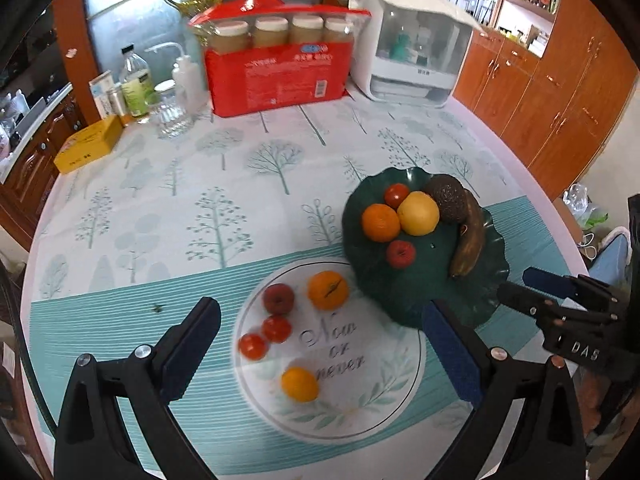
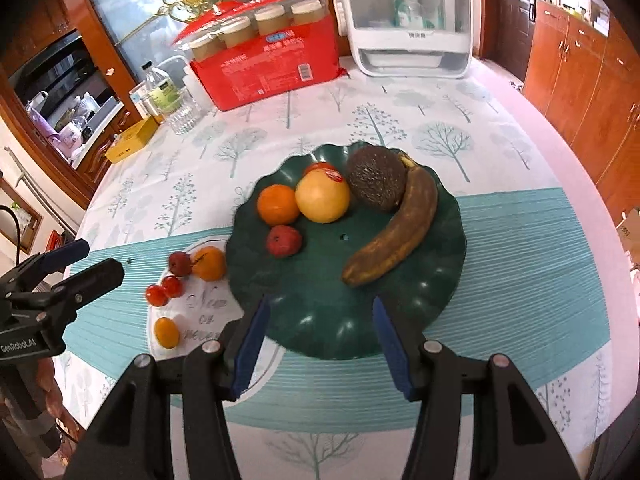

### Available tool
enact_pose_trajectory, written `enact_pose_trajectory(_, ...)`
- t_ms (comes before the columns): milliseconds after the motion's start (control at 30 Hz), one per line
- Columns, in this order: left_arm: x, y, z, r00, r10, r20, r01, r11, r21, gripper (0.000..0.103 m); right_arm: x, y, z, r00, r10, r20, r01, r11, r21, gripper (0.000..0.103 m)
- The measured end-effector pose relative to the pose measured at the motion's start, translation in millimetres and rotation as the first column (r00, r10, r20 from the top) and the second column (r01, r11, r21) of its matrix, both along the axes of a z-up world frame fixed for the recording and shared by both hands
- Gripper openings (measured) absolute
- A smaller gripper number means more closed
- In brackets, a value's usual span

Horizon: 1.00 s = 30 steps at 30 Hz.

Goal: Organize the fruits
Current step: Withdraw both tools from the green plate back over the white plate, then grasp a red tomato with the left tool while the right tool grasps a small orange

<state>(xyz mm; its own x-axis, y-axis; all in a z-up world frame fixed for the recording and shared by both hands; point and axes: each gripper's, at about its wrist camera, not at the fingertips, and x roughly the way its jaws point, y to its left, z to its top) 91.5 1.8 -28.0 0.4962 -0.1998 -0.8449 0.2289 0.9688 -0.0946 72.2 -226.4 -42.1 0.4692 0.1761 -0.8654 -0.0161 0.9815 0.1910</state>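
Fruits fill our left wrist view: five loose ones, including a small orange citrus [image 1: 299, 384], lie on the white printed circle [image 1: 376, 392] of the tablecloth, beside the dark green scalloped plate [image 1: 452, 300]. Our left gripper [image 1: 320, 344] hovers spread wide, empty.

From the right wrist view, the brown overripe banana [image 2: 396, 228] shows whole, while a red fruit [image 2: 320, 168] hides behind the yellow apple [image 2: 322, 196]. Our right gripper [image 2: 318, 340] hangs parted, empty.

"now or never" is printed on the tablecloth's white circle [image 1: 340, 344]. the right claw [image 1: 532, 292] body reads "das"; the left claw [image 2: 92, 264] body reads "genrobot.ai".
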Motion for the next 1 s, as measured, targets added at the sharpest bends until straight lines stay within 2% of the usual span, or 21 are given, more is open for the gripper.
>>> enact_pose_trajectory(167, -17.7, 22.1, 9.9, 0.999, -0.004, 0.042, 0.002, 0.999, 0.036, 0.1, -6.4, 25.9, 13.5, 0.999, 0.04, 0.024, -0.04, 0.999, -0.004, 0.054)
enact_pose_trajectory(267, -23.4, 31.7, 11.5, 0.999, -0.012, 0.03, 0.01, 0.998, 0.058, 0.1, -8.4, 44.1, 18.9, 0.997, 0.071, 0.039, -0.071, 0.997, -0.005, 0.054)
enact_pose_trajectory(433, -30.9, 50.5, 5.0, 1.0, -0.021, -0.014, 0.022, 0.999, 0.04, 0.1, -9.3, 73.1, 18.1, 0.992, 0.12, 0.043, -0.12, 0.993, -0.004, 0.054)
enact_pose_trajectory(667, -25.7, 73.2, -22.8, 0.997, -0.01, -0.081, 0.017, 0.996, 0.085, 0.1, -13.7, 111.8, -1.6, 0.981, 0.193, 0.022, -0.193, 0.981, -0.017, 0.054)
enact_pose_trajectory(767, -20.9, 80.6, -40.2, 0.989, -0.051, -0.142, 0.063, 0.995, 0.077, 0.1, -15.7, 124.4, -13.3, 0.977, 0.212, 0.01, -0.212, 0.977, -0.018, 0.054)
enact_pose_trajectory(900, -15.6, 88.5, -60.5, 0.983, -0.057, -0.176, 0.072, 0.994, 0.082, 0.1, -14.3, 139.9, -34.8, 0.971, 0.237, -0.033, -0.237, 0.971, -0.009, 0.054)
enact_pose_trajectory(1000, -8.0, 97.5, -73.3, 0.978, -0.051, -0.202, 0.063, 0.997, 0.054, 0.1, -12.1, 151.3, -50.8, 0.964, 0.256, -0.065, -0.256, 0.967, 0.004, 0.054)
